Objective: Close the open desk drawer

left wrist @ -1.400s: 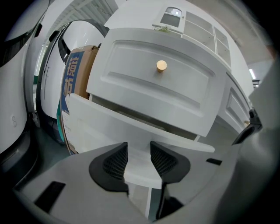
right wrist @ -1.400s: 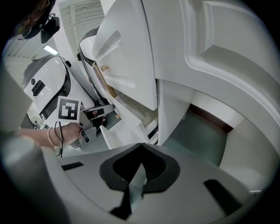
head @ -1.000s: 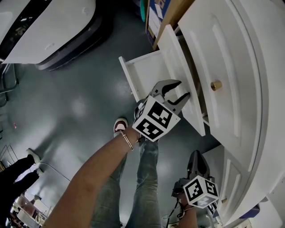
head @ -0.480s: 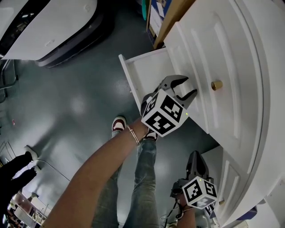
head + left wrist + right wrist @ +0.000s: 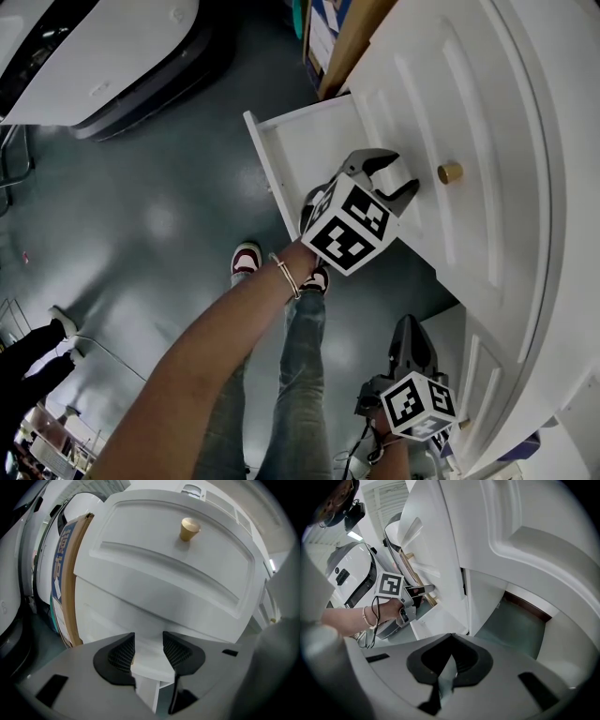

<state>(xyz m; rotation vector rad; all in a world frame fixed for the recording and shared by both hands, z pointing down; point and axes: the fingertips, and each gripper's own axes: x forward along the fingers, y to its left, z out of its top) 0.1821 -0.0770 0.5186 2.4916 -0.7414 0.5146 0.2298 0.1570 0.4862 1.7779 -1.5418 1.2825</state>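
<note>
One drawer (image 5: 302,150) is the whole job here, and it looks to be most of the way home. The left tongs (image 5: 392,178) are closed on the lower edge of its white front panel; in the left gripper view the left tongs (image 5: 148,651) have that edge filling the gap between the pads, with the panel rising straight ahead of them. The brass knob (image 5: 450,172) sits just past the tips, untouched, and it shows high above the jaws in the left gripper view (image 5: 190,528). Behind the left tongs, on the arm's side, a stretch of the drawer's side wall juts out over the dark floor (image 5: 159,216), so the front is not yet flush with the desk (image 5: 567,244). What is left, by my reading, is a short push along the line the tongs point, until that wall disappears. The right tongs (image 5: 411,330) hang well below the left ones, beside the desk's lower front, jaws closed on nothing (image 5: 449,660) and taking no part
</note>
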